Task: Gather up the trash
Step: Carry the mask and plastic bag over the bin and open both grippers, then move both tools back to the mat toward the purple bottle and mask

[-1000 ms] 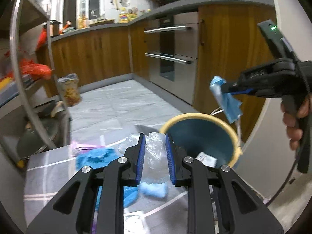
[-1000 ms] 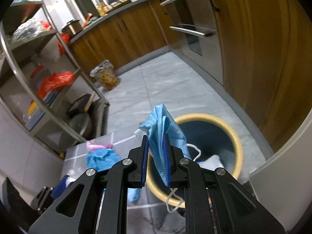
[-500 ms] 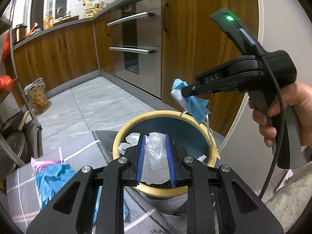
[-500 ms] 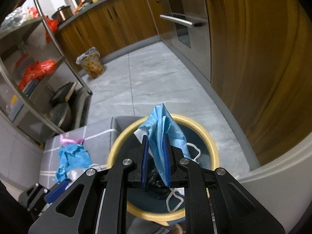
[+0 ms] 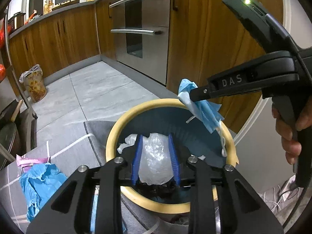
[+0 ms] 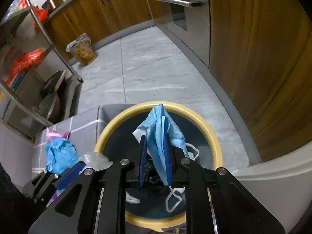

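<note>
Fingers on the left gripper are parted a bit, and the jaws have just been opening. Clear plastic film sits between the blue pads, spanning pad to pad and touching both. The film is over the mouth of the blue bin, the one with the tan rim, on the 6 o'clock side of the opening. More scraps lie on the bin floor.

In the left wrist view at 8 o'clock, a crumpled blue wad lies on the grey checked cloth, with a pink scrap touching its far edge. Both are outside the bin and well apart from the rim. At 9 o'clock a lined, full waste basket stands on the tiled floor by the wooden cabinets. The oven front is at 12 o'clock.

The right gripper comes in from 3 o'clock, held by a hand on the trigger grip. Its fingers are close together, pinching a blue face mask near their tips. The mask hangs over the bin's 1 o'clock rim, ear loop dangling inside. In the right wrist view the mask drapes over the right pad and its white loop hangs down into the bin. There is a thin dark gap at the left pad, and contact on that side can't be confirmed.
</note>
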Available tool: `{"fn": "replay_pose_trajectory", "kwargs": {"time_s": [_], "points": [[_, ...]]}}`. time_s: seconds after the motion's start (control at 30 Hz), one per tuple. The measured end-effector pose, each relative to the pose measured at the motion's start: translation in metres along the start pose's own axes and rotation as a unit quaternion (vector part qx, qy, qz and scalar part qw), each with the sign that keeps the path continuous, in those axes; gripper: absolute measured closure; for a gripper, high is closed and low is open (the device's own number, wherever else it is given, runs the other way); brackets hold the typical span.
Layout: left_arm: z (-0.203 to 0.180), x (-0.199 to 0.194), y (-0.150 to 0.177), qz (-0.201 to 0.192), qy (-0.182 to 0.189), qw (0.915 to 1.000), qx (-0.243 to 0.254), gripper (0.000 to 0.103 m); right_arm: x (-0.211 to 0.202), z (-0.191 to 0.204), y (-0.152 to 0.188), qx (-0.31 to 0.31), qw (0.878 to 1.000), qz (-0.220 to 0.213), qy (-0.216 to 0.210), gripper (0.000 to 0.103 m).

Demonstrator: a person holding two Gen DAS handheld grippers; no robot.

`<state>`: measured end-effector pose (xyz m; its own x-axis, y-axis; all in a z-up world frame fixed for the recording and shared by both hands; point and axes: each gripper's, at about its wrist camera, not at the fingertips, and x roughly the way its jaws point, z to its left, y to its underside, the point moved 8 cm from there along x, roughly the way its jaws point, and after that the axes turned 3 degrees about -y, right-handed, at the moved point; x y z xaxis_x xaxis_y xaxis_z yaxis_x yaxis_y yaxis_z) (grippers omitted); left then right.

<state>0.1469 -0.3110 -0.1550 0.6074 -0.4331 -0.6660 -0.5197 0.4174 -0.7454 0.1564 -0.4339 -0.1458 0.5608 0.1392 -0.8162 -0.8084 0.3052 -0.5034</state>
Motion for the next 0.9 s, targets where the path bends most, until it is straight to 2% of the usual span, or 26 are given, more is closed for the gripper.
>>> {"fn": "replay_pose_trajectory", "kwargs": {"time_s": [0.03,0.17,0.23,0.4,0.63,0.73,0.9], "points": [[0.001,0.001,0.001,0.001,-0.001,1.0000,-0.001,0.068,0.000,0.000,0.000,-0.001,1.000,0.000,0.002,0.082],[0.000,0.001,0.002,0.004,0.001,1.0000,0.000,0.062,-0.002,0.000,-0.002,-0.002,1.000,-0.007,0.010,0.078],[-0.001,-0.001,0.002,0.000,-0.001,1.0000,0.003,0.054,-0.004,-0.002,-0.002,0.000,1.000,-0.009,0.011,0.070],[-0.001,-0.009,0.003,-0.007,-0.007,0.9999,0.013,0.046,-0.009,-0.001,-0.004,0.001,1.000,-0.018,0.015,0.056],[0.015,-0.026,0.008,-0.016,-0.032,0.9994,0.005,0.024,-0.020,0.006,-0.009,0.001,0.999,-0.042,0.018,0.022],[0.022,-0.035,0.010,-0.024,-0.043,0.9988,0.000,0.016,-0.026,0.017,-0.012,-0.015,0.998,-0.054,0.013,0.018],[0.034,-0.049,0.015,-0.029,-0.053,0.9981,-0.011,0.011,-0.033,0.032,-0.013,-0.038,0.997,-0.067,0.015,0.011]]}}
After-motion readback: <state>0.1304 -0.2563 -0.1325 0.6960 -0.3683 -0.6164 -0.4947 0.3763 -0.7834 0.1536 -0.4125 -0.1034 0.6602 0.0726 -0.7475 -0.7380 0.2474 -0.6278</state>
